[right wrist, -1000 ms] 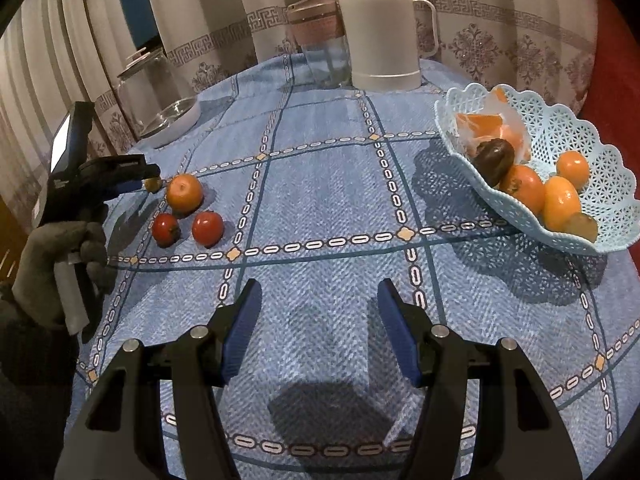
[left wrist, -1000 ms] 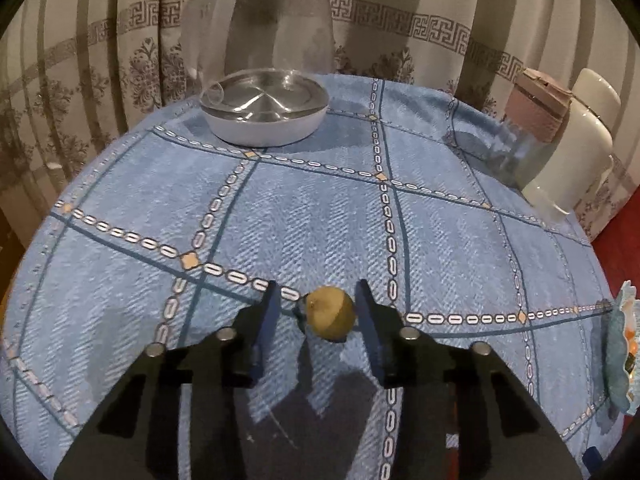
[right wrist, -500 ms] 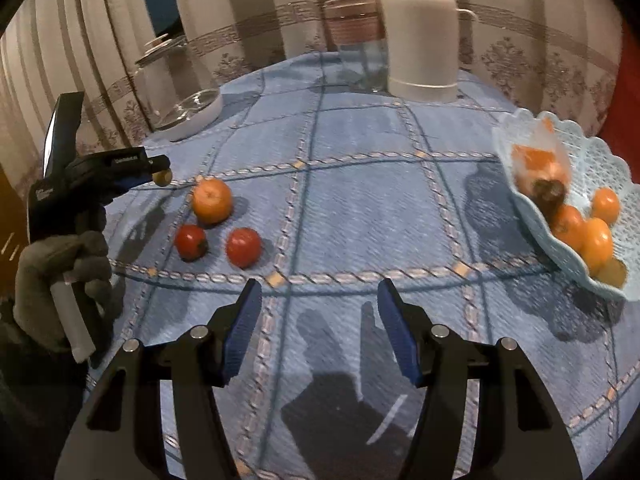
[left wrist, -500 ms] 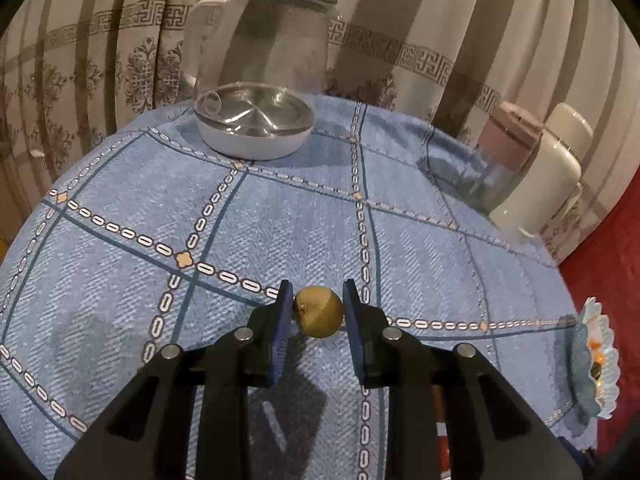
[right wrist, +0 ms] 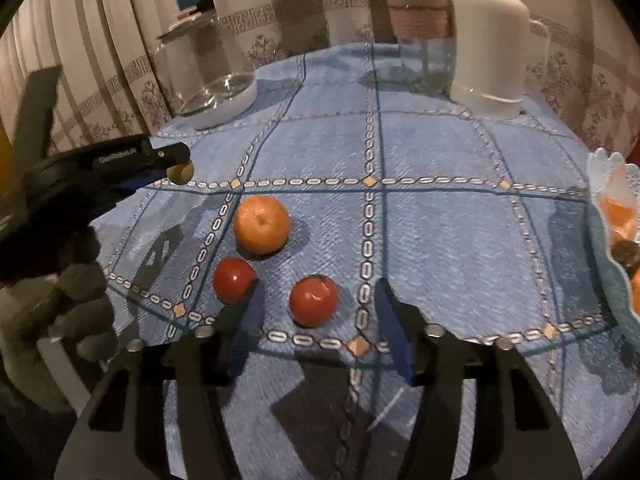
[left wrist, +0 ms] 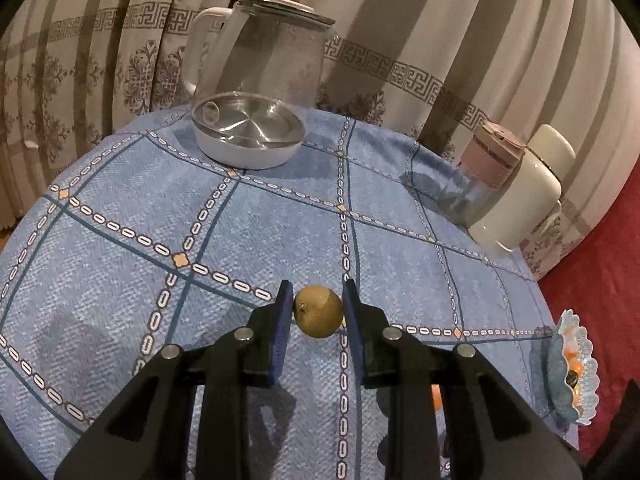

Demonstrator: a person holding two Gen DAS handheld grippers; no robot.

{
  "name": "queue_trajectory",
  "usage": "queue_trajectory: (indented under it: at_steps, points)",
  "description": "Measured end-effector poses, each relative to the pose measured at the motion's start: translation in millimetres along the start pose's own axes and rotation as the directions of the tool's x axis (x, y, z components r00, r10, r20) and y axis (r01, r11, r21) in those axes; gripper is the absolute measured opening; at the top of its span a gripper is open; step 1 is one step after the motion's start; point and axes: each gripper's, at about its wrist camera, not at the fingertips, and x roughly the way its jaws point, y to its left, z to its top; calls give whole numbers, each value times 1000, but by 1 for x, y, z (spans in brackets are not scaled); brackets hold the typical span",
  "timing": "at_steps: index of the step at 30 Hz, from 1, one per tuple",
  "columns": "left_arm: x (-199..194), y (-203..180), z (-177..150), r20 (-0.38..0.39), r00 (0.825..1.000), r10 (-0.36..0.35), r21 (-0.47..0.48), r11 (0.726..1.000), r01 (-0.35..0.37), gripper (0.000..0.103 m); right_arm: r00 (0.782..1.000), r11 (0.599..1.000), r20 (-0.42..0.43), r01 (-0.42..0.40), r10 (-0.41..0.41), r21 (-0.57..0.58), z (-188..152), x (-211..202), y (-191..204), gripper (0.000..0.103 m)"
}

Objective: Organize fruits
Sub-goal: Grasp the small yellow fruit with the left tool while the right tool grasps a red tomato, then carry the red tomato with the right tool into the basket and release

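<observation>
Left claw (left wrist: 316,312) clenches a yellow-green fruit (left wrist: 319,311); right claw (right wrist: 316,300) closing around a red tomato (right wrist: 313,300)

text: white lettering on left tongs (right wrist: 178,162) arm | legibility: blurred, cannot be read | other text: none

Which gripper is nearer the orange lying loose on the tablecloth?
Left. The left gripper, shut on a small yellow-green fruit, hangs just up-left of the orange. The right gripper, jaws closing, brackets a red fruit nearer the camera.
</observation>
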Motion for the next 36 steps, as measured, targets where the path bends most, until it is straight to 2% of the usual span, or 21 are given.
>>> queue_trajectory:
  at_steps: [2, 4, 6, 8, 12, 17, 24, 36]
  points:
    - [-1, -3, -1, 3, 1000, 1, 9, 1000, -1, 26, 1000, 1000, -15, 8, -8, -6, 0, 8, 2, 40]
    - [-2, -6, -2, 3, 1000, -10, 14, 1000, 10, 26, 1000, 999, -7, 30, -30, -24, -1, 11, 5, 38]
    - [-2, -9, -4, 0, 1000, -17, 25, 1000, 17, 26, 999, 998, -4, 45, -45, -37, -1, 12, 7, 30]
    - [-1, -12, -6, -3, 1000, -22, 33, 999, 22, 26, 999, 998, -4, 45, -45, -38, -1, 11, 7, 28]
    - [2, -14, -8, -15, 999, -36, 34, 999, 36, 26, 999, 998, -3, 51, -52, -42, -2, 11, 8, 28]
    - [0, -15, -9, 1, 1000, -16, 51, 999, 15, 26, 999, 998, -2, 51, -51, -33, -5, 5, 7, 28]
    - [-6, -21, -10, 27, 1000, -8, 73, 997, 6, 26, 997, 997, 39, 65, -64, -28, -6, -21, 3, 28]
    - [-20, -41, -15, 72, 997, -12, 148, 989, 2, 26, 987, 991, 88, 134, -134, 8, -9, -56, -12, 28]
